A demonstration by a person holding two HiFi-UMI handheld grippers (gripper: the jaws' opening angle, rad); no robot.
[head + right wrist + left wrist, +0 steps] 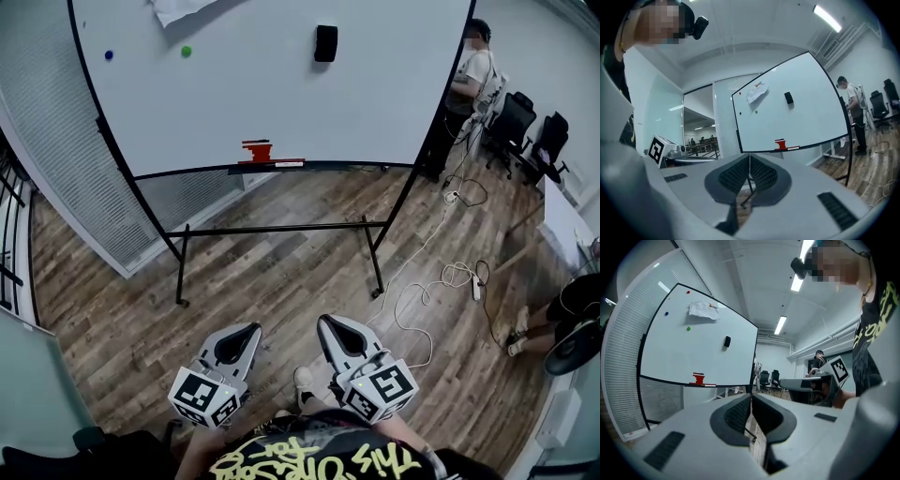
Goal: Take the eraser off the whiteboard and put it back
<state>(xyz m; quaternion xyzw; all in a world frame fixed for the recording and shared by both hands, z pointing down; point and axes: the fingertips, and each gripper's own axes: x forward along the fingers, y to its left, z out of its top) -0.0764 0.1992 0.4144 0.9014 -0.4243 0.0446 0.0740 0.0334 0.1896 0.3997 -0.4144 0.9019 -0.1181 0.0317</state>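
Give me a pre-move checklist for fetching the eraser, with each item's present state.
1. On the board: ok; the eraser sits on the whiteboard.
2. Empty left gripper: ok; jaws together, nothing between.
3. Empty right gripper: ok; jaws together, nothing between.
4. Jaws open for grasping: not ok; both shut.
5. Within reach: not ok; both grippers are well short of the board, with wooden floor between.
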